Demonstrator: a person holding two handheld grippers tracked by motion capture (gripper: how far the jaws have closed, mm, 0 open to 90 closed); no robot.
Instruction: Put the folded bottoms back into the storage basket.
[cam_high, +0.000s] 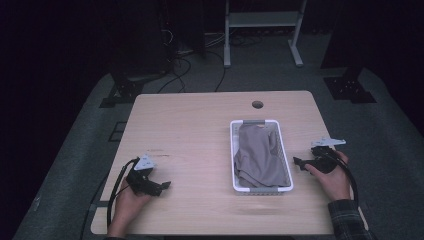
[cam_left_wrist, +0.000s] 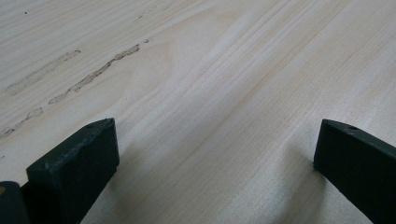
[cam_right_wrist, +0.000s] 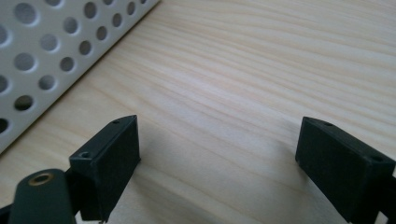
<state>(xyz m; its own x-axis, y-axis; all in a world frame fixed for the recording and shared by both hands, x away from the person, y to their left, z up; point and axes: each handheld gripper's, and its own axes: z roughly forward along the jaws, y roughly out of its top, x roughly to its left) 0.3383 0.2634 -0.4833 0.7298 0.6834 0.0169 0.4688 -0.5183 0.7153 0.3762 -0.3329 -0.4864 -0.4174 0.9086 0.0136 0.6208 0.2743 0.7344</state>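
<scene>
Nearby, crumpled grey cloth fills the perforated white basket.

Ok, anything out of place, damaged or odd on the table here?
One small thing: the table has pale scuff streaks in the left gripper view, looking like residue or worn finish. Otherwise the grey cloth lies crumpled inside the white basket, none over the rim. The left gripper and right gripper are open and hold nothing.

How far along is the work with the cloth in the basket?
Barely started, it seems. Done: the grey cloth lies crumpled inside the white basket. In hand: nothing; the left claw and right claw are open over bare table. Left: grasping the cloth, the right claw being nearest.
</scene>
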